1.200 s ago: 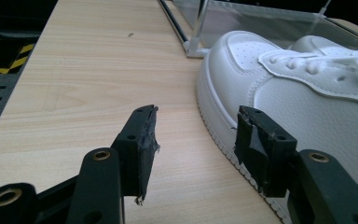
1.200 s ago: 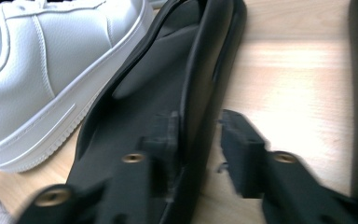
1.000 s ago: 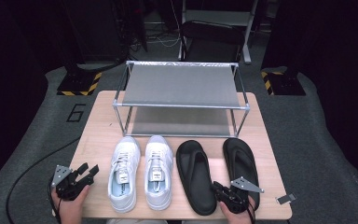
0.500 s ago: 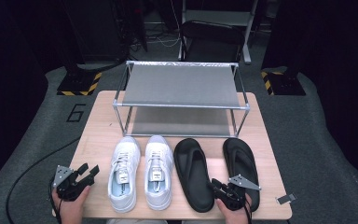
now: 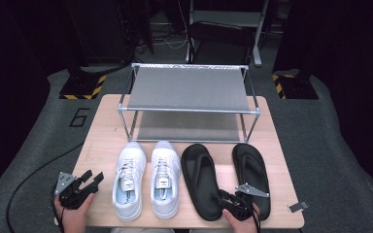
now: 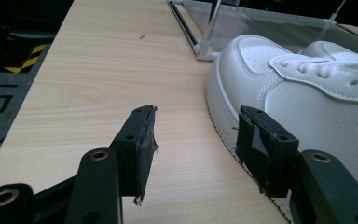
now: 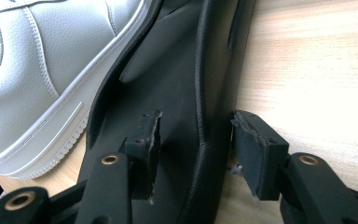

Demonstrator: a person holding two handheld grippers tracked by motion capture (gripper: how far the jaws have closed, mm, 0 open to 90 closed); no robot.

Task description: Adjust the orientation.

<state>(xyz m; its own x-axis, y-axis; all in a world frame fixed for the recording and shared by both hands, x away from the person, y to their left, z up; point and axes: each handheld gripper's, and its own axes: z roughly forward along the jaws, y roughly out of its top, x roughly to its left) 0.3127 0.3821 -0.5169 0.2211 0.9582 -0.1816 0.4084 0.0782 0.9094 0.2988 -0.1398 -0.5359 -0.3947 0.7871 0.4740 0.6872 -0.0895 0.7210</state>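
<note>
Black sandal (image 7: 177, 93) lies on worktop (image 5: 102, 141) beside white sneaker (image 7: 42, 60); right tool (image 7: 196, 144) straddles its heel edge, jaws just opening, not pressing. Left tool (image 6: 196, 140) wide, empty.

Bare light wooden tabletop (image 5: 102, 145) lies open left of the white leather sneakers (image 5: 145, 177), up to the front leg of the two-tier metal shoe rack (image 5: 189, 87). The rack blocks the table's far half. The sneakers and black rubber flip-flops (image 5: 201, 179) crowd the front, with only narrow gaps between them; a bare strip runs along the table's right edge.
</note>
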